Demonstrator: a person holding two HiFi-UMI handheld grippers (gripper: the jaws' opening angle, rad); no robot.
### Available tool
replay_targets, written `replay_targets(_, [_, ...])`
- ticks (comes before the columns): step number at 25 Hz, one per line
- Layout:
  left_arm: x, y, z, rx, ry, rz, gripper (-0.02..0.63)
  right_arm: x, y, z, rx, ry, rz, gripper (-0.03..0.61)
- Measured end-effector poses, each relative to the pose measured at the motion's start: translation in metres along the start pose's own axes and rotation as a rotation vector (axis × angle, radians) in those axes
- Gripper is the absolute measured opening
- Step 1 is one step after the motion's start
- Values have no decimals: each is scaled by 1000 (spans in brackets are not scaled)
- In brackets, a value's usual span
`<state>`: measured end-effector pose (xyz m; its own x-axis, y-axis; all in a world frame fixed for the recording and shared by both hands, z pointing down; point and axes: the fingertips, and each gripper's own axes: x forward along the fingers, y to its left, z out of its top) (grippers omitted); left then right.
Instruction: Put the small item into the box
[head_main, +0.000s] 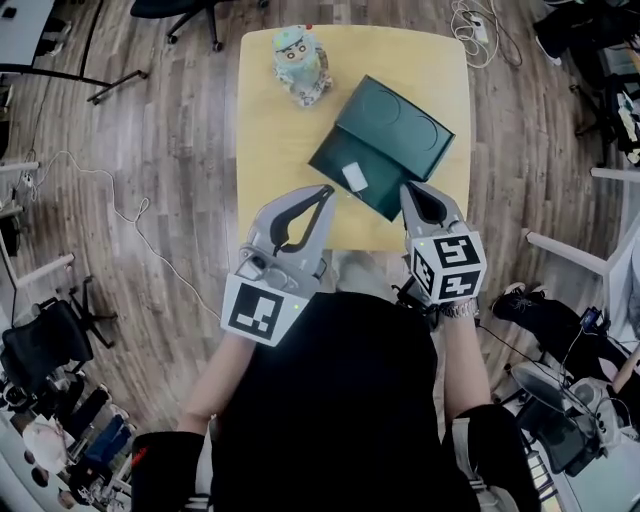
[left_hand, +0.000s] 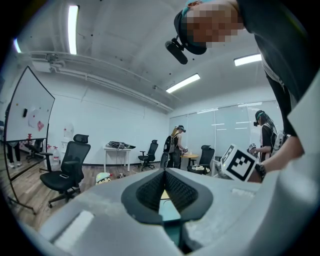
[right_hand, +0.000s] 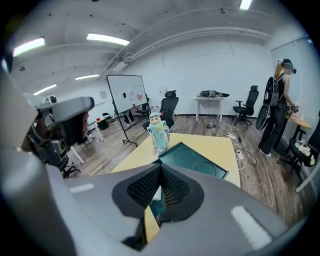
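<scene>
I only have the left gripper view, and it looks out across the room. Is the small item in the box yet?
Observer: Yes. The head view shows the small white item lying in the dark green box, at its near end.
Operator: Is the right gripper carrying anything?
Observer: No. In its own view, the right gripper has its fingers shut together with nothing between them.
Operator: How does the box sit?
Observer: At an angle on the yellow table, with one corner toward the near edge.
</scene>
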<state>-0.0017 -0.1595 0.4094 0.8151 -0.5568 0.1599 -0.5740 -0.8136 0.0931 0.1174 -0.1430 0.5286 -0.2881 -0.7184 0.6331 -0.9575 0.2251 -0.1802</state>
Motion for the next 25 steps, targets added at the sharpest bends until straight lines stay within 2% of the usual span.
replay_targets(12, [-30,-24,19,51,-42,50,2,-68,16,35,14,-188,0,3])
replay_targets(25, [-59,-31,49,83,-126,118,2,-127,46,89,-44,-392,35,3])
